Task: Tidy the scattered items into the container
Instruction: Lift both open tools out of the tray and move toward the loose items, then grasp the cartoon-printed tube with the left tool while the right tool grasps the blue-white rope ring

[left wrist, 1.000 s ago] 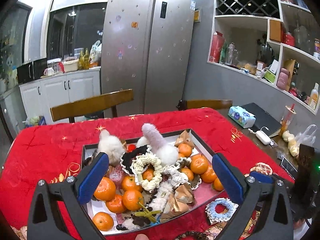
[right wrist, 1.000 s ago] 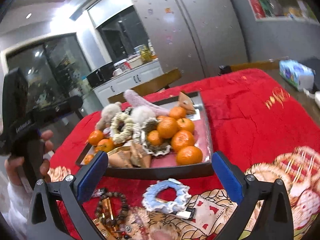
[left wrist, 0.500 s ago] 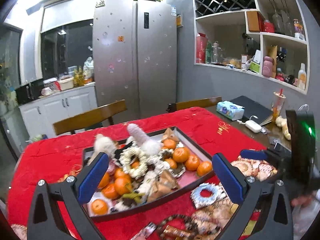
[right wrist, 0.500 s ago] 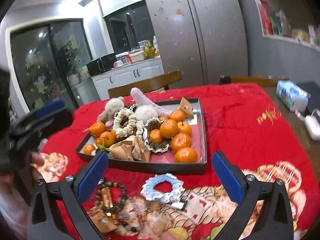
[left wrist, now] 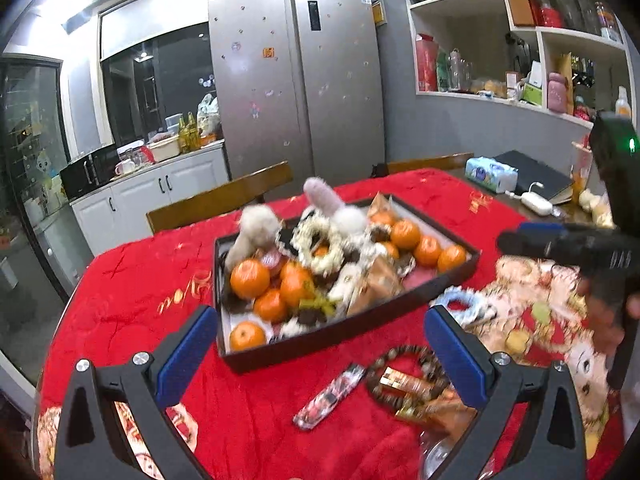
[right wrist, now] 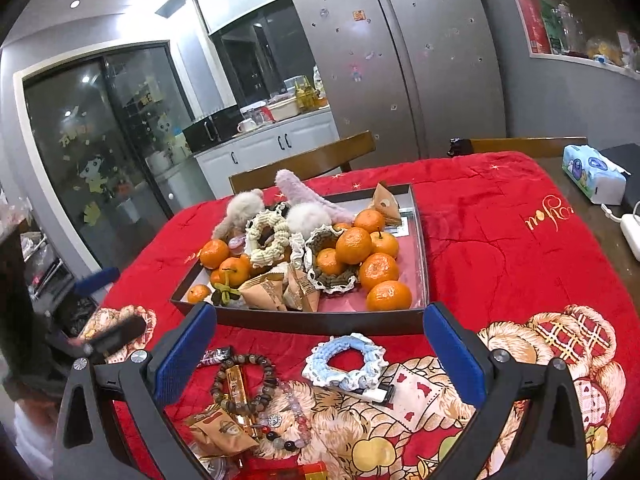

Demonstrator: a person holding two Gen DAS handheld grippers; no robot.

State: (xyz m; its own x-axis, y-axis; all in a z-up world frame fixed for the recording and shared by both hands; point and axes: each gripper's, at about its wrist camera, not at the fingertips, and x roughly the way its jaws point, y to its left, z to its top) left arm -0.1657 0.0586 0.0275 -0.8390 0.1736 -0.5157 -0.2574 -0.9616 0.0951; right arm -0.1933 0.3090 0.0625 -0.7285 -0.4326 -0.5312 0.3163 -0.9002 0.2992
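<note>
Red quilted cloth covers the surface. Nearest the spread, empty right tool [right wrist: 318, 350], a bead bracelet [right wrist: 244, 380] at 7 o'clock and blue scrunchie [right wrist: 346, 364] at 6 remain loose. Beyond, at 12, the tray [right wrist: 320, 322] already holds mandarins [right wrist: 354, 245], scrunchies, wrapped snacks. Left tool [left wrist: 318, 350] spread too.

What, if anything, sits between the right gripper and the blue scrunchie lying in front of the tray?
Nothing visible does. The right gripper is open, and the blue scrunchie lies uncovered on the red cloth between its fingers. The tray stands just beyond it.
</note>
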